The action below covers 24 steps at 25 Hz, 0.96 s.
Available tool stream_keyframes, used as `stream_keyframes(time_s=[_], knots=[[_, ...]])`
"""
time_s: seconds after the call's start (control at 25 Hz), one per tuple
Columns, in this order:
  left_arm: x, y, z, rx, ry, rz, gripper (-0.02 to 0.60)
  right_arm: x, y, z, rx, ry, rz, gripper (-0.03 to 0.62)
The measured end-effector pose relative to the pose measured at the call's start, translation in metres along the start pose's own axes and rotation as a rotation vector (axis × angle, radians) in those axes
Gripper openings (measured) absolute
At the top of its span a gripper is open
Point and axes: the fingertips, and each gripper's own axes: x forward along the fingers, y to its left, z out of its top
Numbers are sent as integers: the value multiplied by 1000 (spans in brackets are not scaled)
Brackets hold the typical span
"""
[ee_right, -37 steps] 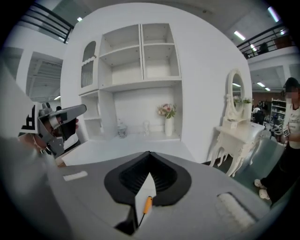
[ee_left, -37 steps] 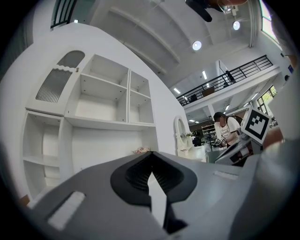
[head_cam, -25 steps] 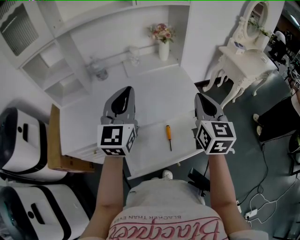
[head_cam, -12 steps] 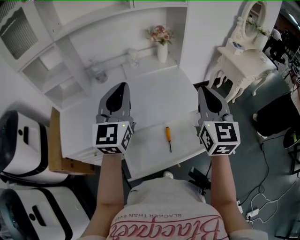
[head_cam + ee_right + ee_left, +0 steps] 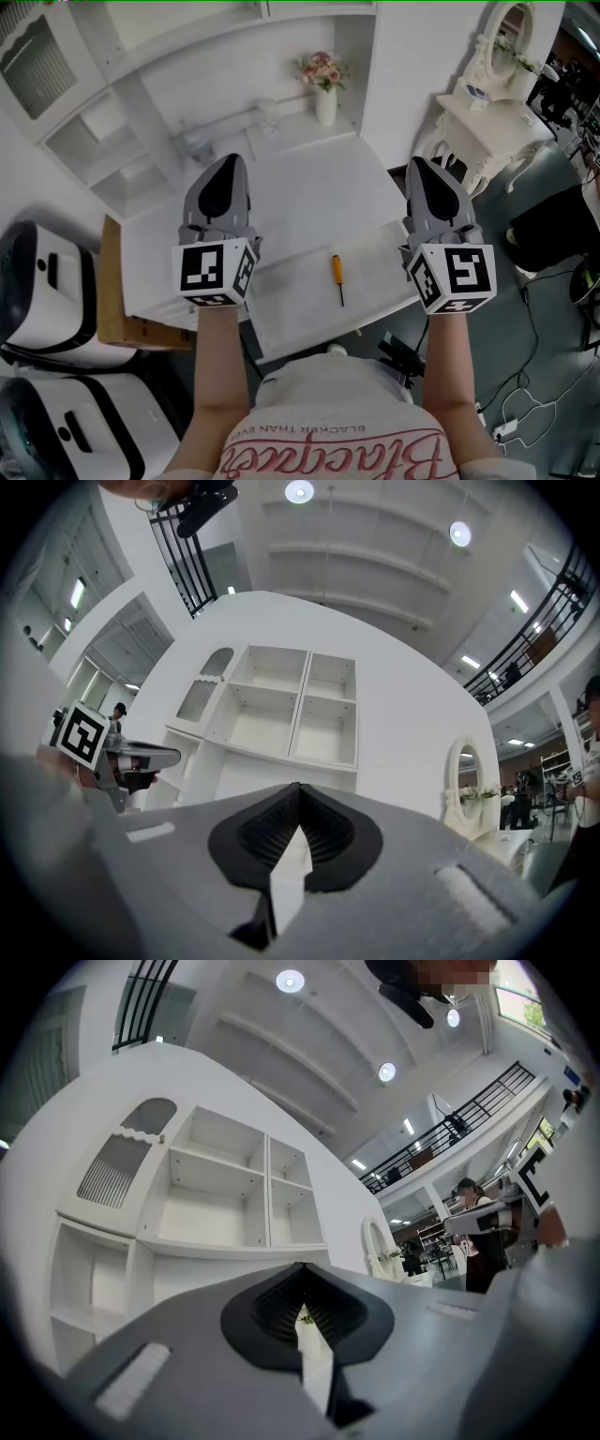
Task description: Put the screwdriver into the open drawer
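The broad white desk (image 5: 309, 192) with its open-shelved white hutch (image 5: 112, 141) fills the view. At its near edge a shallow white panel (image 5: 291, 305) juts out. It looks like the pulled-out drawer, though I cannot be sure. Above it hang the grey left gripper (image 5: 228, 161) and the grey right gripper (image 5: 418, 163), each with jaws pressed together on nothing. The small screwdriver (image 5: 337, 279), with an orange handle and a thin dark shaft, lies on that panel between them. It looks light, rigid and likely to roll, so the thicker handle seems the best place to pinch.

Grey left gripper (image 5: 227, 159), right gripper (image 5: 420, 163) (checkered marker cubes (image 5: 214, 273))
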Motion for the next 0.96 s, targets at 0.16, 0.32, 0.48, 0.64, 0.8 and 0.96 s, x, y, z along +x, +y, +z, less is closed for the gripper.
stream_keyframes(time_s=[0.16, 0.32, 0.48, 0.64, 0.8, 0.96], knots=[[2, -2, 4, 15, -10, 3, 14, -1, 1, 10, -23, -26, 0, 2], [3, -4, 7, 24, -18, -3, 14, 0, 2, 10, -29, -33, -3, 2], [4, -4, 9, 29, -22, -3, 14, 0, 2, 9, -31, -32, -6, 2], [3, -3, 11, 27, -27, -1, 14, 0, 1, 6, -33, -22, -10, 2], [3, -3, 14, 28, -34, 1, 14, 1, 2, 6, -21, -22, -5, 2], [3, -4, 14, 28, -38, 1, 14, 2, 3, 4, -18, -20, -3, 2]])
